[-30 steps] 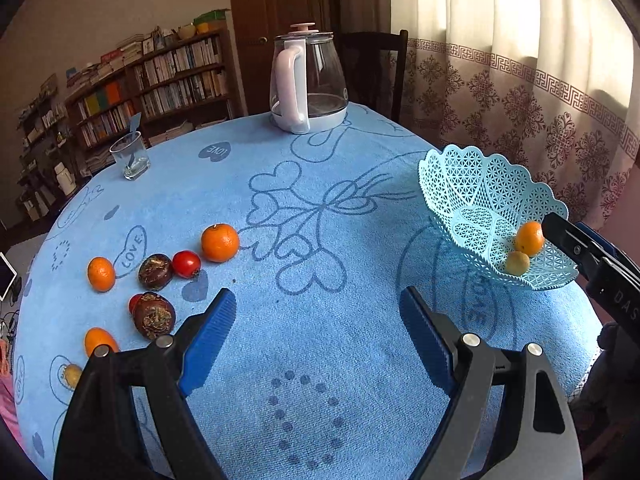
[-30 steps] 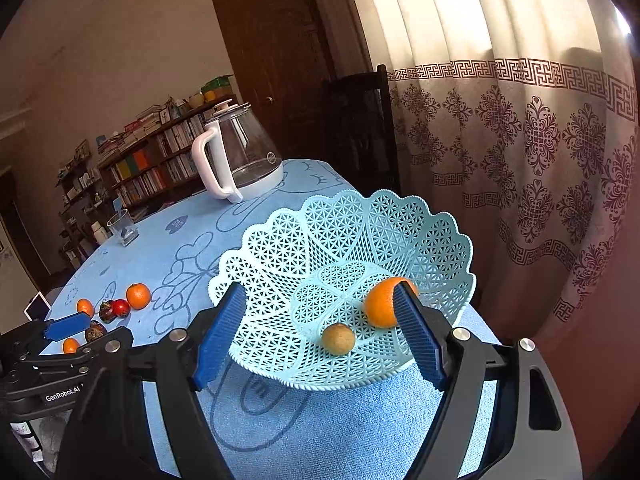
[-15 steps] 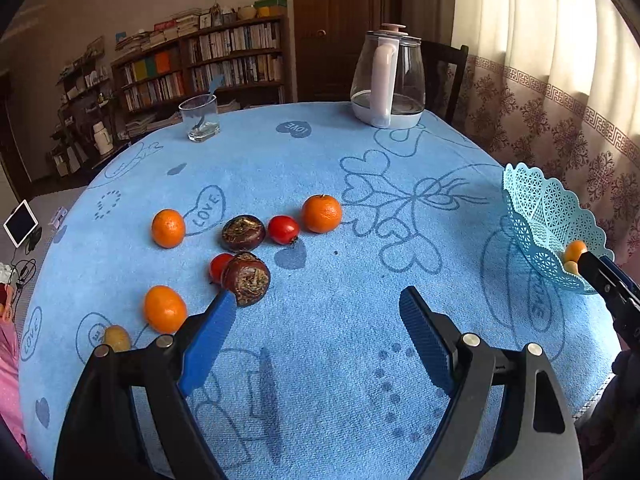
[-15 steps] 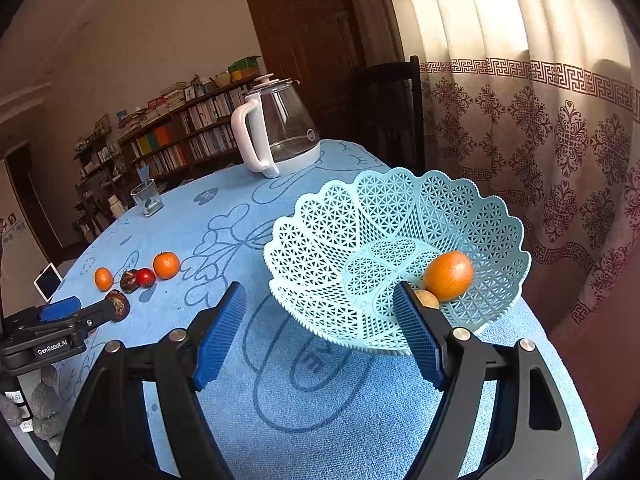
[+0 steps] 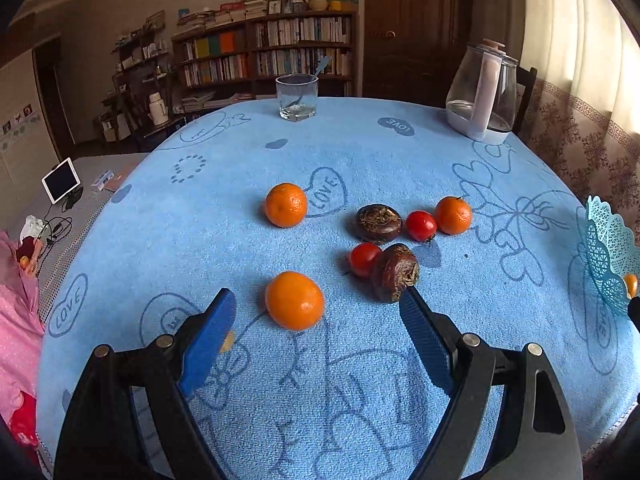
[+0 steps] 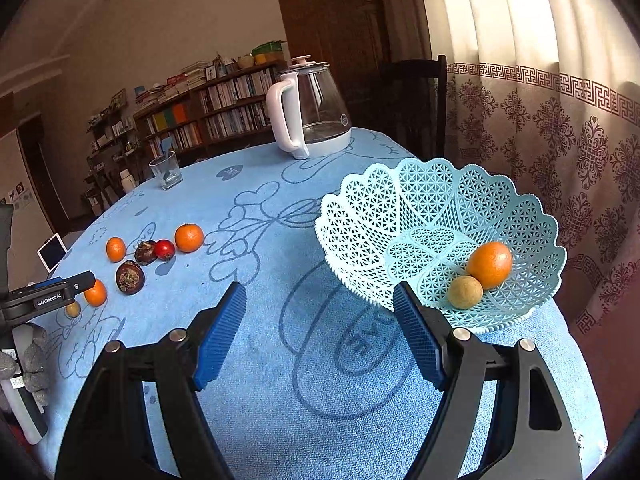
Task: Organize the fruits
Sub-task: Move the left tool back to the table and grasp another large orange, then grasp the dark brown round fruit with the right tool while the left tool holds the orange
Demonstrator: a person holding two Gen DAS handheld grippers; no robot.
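Note:
My left gripper [image 5: 316, 304] is open and empty, just short of a near orange [image 5: 295, 300] on the blue tablecloth. Beyond lie another orange [image 5: 286, 205], a third orange [image 5: 453, 215], two red tomatoes [image 5: 421, 225] [image 5: 364, 259] and two dark brown fruits [image 5: 378, 223] [image 5: 395, 272]. A small yellow fruit [image 5: 226, 342] peeks from behind the left finger. My right gripper [image 6: 320, 300] is open and empty beside the pale blue lattice basket [image 6: 372, 216], which holds an orange [image 6: 489, 265] and a yellow-brown fruit [image 6: 465, 292]. The left gripper also shows in the right wrist view [image 6: 52, 294].
A glass kettle [image 5: 482, 92] and a drinking glass [image 5: 297, 97] stand at the table's far side. A chair [image 6: 416, 100] and curtains are behind the basket. Bookshelves line the back wall. The basket's edge shows at the left wrist view's right border [image 5: 608, 248].
My left gripper has swung left from the basket and closed in on the loose fruits. My right gripper has drawn back from the basket and turned left.

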